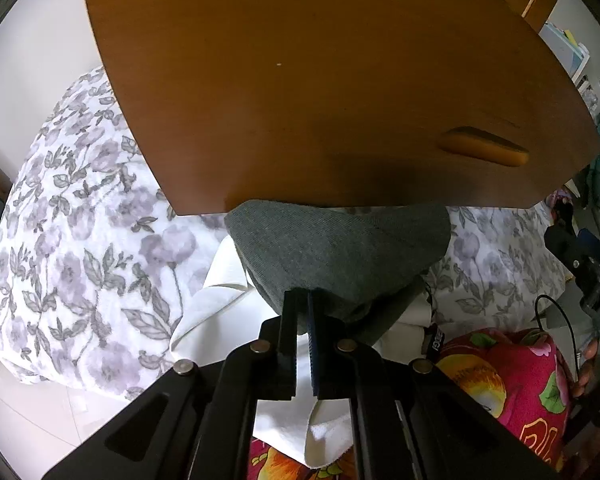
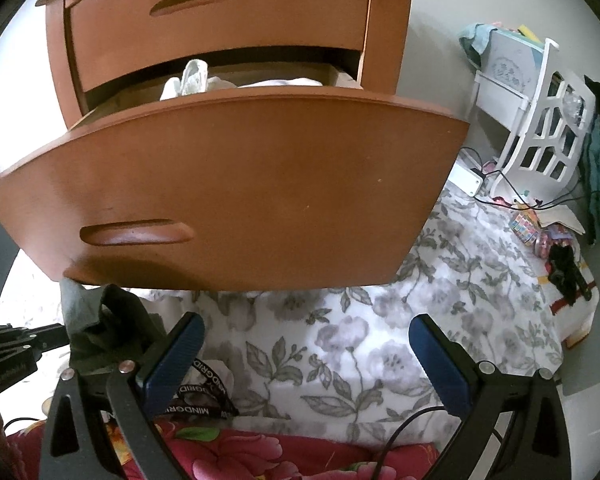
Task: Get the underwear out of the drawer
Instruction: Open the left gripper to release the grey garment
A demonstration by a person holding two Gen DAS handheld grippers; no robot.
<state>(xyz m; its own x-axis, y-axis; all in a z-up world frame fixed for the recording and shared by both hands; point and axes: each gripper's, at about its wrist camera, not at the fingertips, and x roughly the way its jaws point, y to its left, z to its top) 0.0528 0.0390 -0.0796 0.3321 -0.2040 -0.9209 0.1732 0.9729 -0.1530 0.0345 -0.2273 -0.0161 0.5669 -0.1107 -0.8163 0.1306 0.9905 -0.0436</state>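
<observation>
My left gripper (image 1: 302, 300) is shut on grey underwear (image 1: 336, 248), which hangs bunched just below the brown drawer front (image 1: 300, 92). In the right wrist view the same grey underwear (image 2: 88, 320) shows at lower left, under the pulled-out drawer (image 2: 236, 200), with the left gripper's black arm (image 2: 8, 346) beside it. White clothes (image 2: 196, 78) lie inside that drawer. My right gripper (image 2: 306, 344) stands open over the floral bedspread (image 2: 340, 340), holding nothing.
White cloth (image 1: 220, 300) lies on the floral bedspread (image 1: 80, 240) under the left gripper. A red flowered fabric (image 1: 508, 384) is at the near edge, with a black lanyard (image 2: 204, 392). A white shelf unit (image 2: 540, 120), cables and small items sit at right.
</observation>
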